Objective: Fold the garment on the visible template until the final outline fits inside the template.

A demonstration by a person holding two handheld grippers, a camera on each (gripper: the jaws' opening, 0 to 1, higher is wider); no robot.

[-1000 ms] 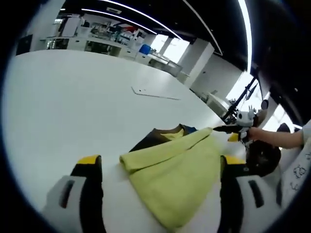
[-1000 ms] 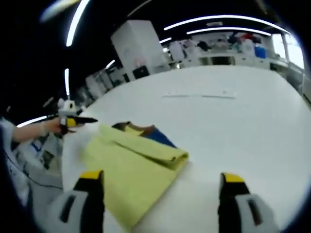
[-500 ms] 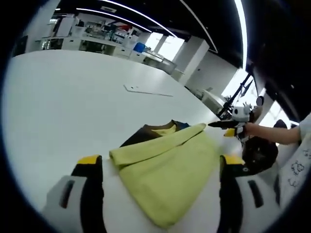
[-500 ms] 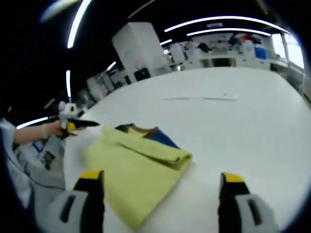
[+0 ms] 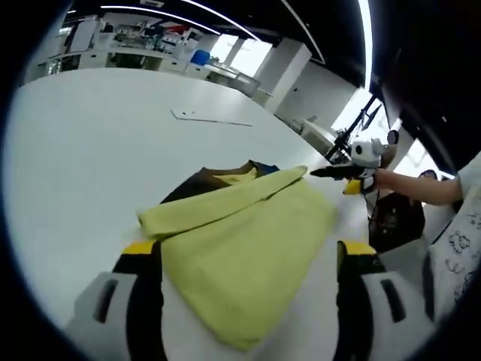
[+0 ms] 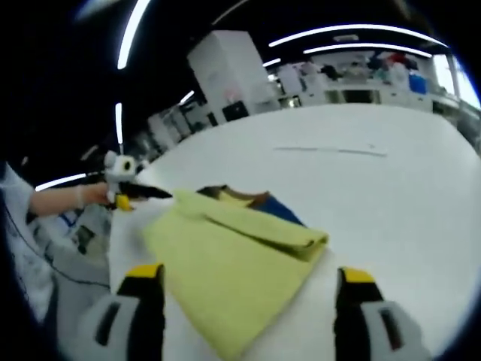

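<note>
A yellow garment [image 5: 240, 248] lies folded on the white table [image 5: 83, 150], with a dark brown and blue part [image 5: 214, 179] showing at its far edge. My left gripper [image 5: 248, 250] is open and low over the near side of the cloth, holding nothing. In the right gripper view the same yellow garment [image 6: 233, 256] lies ahead, and my right gripper [image 6: 248, 272] is open above its near edge. A thin grey outline mark [image 5: 210, 119] lies farther out on the table, also seen as the outline mark [image 6: 331, 150] from the right gripper view.
The right gripper [image 5: 347, 167], held by a hand [image 5: 409, 186], shows beyond the garment's right corner. The left gripper [image 6: 131, 189] with its hand [image 6: 71, 197] shows past the table edge. Shelves and desks line the far room.
Both views have drifted closer over the garment, so it looks larger and lower. The garment's shape is the same and both grippers stay open.
</note>
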